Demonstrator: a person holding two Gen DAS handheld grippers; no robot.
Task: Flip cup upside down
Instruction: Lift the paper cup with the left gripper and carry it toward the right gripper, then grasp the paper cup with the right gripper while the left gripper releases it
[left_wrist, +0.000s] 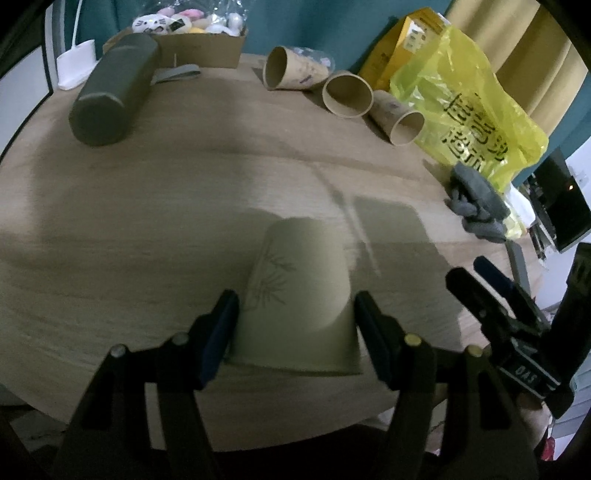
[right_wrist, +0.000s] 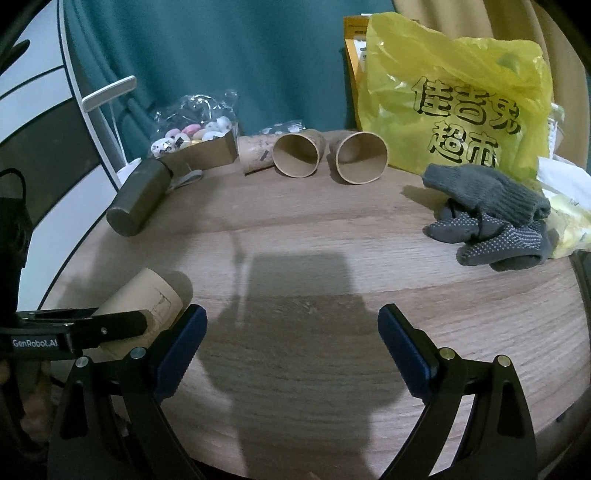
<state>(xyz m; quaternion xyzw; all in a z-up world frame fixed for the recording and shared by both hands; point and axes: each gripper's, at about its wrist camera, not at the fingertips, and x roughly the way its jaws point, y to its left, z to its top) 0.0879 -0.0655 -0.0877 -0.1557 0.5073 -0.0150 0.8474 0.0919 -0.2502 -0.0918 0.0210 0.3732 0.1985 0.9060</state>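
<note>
Left wrist view: left gripper (left_wrist: 295, 325) jaws closed against both sides of paper cup (left_wrist: 295, 295). Cup on wooden counter (left_wrist: 147, 240), wide rim toward camera, narrow base away; bamboo print on its side. Beyond cup: dark green cylinder (left_wrist: 114, 88), far left; three kraft cups (left_wrist: 347, 94) lying on sides; yellow plastic bag (left_wrist: 469, 107) far right.

Right wrist view: right gripper (right_wrist: 291, 354) jaws spread wide, holding nothing, just right of cup (right_wrist: 147, 299). Grey gloves (right_wrist: 491, 218) well right of cup.
</note>
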